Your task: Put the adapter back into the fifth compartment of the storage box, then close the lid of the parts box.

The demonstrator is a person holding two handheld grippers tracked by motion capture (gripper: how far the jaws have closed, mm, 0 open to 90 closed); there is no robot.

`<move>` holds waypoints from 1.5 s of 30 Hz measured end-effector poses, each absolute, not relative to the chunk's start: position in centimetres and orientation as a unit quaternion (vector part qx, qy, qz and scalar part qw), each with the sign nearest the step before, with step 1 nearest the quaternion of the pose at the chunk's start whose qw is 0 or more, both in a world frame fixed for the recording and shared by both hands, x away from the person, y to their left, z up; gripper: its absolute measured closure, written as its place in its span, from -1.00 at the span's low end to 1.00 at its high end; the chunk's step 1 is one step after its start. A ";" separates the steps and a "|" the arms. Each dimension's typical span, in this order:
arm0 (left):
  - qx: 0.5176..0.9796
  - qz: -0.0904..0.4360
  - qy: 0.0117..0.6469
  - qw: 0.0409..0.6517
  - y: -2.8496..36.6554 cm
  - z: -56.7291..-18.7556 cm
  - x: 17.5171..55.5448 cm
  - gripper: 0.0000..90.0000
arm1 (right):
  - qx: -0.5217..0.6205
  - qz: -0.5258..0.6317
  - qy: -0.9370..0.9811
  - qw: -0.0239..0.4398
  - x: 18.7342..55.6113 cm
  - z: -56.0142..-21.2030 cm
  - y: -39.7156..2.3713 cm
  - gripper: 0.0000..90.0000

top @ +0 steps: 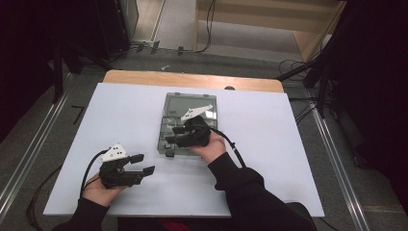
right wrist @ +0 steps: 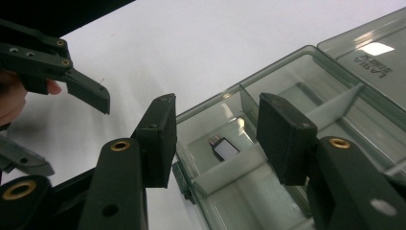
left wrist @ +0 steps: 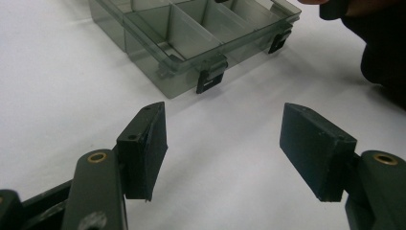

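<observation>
right tool (right wrist: 213,143): jaws apart, nothing gripped, over box (right wrist: 306,124) corner | adapter (right wrist: 224,147) in compartment just beyond its tips | left tool (left wrist: 222,153): wide, empty, box ahead | worktop (top: 125,115) white

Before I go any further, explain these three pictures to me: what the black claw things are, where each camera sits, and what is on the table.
A person sits at a white table with a hand-held two-jaw gripper in each hand; no robot arm is involved. The high view looks down from above. There the left gripper rests over bare table, jaws open, holding nothing. The right gripper hovers over an open smoky clear compartment box. The other two pictures come from cameras riding on the grippers, looking along their black jaws. The right gripper view shows its jaws apart above a compartment holding a small silver-and-black part, possibly a USB adapter. Neither gripper grips anything.
</observation>
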State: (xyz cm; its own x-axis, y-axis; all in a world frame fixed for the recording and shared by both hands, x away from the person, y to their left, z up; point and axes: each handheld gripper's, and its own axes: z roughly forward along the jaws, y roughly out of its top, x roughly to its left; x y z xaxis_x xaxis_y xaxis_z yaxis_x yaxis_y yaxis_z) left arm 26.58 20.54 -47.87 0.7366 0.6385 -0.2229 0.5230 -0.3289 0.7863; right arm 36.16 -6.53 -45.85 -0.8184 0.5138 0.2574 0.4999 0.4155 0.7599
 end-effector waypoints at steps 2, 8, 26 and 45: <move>0.813 0.063 0.355 0.457 20.4 -47.9 26.8 -0.25 | 0.304 0.450 0.839 0.010 36.0 -45.8 -7.0 0.04; 0.819 0.067 0.347 0.452 19.6 -47.8 27.5 -0.25 | 0.308 0.454 0.836 0.019 35.6 -45.7 -8.3 0.00; 0.815 0.063 0.343 0.463 17.4 -47.4 30.2 -0.25 | 0.345 0.458 0.818 0.043 34.8 -46.0 -12.2 -0.03; 0.818 0.076 0.335 0.462 15.7 -47.4 31.6 -0.25 | 0.379 0.457 0.802 0.066 34.4 -46.4 -15.2 -0.05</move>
